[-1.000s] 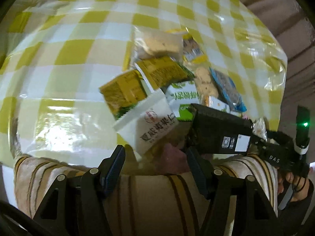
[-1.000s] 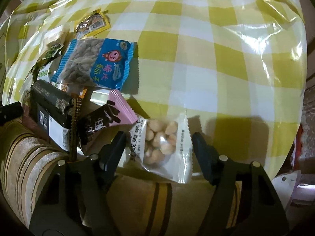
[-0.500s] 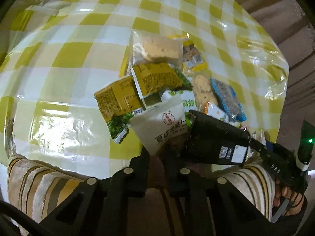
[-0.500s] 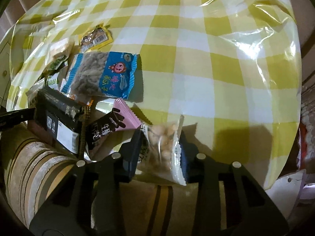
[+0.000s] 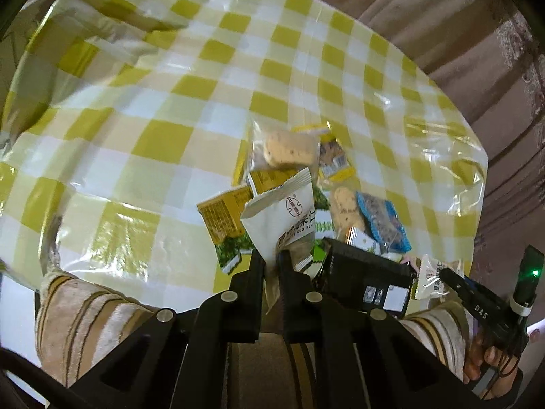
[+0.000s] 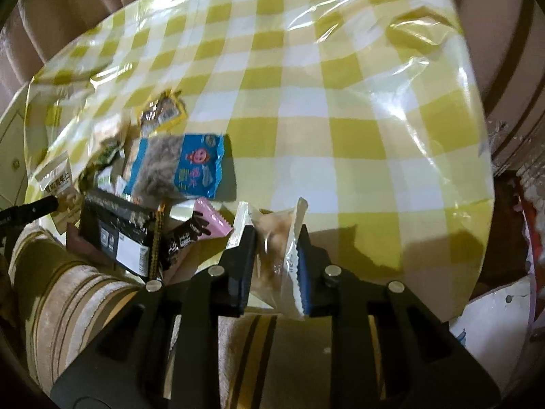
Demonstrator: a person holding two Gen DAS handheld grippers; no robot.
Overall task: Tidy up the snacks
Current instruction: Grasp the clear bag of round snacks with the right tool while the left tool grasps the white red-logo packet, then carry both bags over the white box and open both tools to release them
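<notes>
A heap of snack packets lies at the near edge of the yellow-checked table [image 5: 136, 136]. My left gripper [image 5: 270, 255] is closing, its pads pressed on the lower end of a white snack packet [image 5: 286, 214] that is lifted and tilted above the heap. My right gripper [image 6: 276, 231] is also closing, pinching a clear packet of nuts [image 6: 272, 255] that is raised off the cloth. Between the two lie a black box [image 6: 117, 235], a pink and black packet [image 6: 201, 228] and a blue packet [image 6: 180, 167].
Yellow packets [image 5: 224, 214], a clear biscuit packet [image 5: 286, 145] and a small yellow packet [image 5: 335, 163] sit behind the white one. Striped plush fabric [image 5: 85, 310] runs along the table's front edge. Curtains hang beyond the table, and white bags [image 6: 494, 320] lie at its right.
Both grippers went from open around their packets to closed on them, then rose. The white packet and the nut packet have both come up off the cloth.
</notes>
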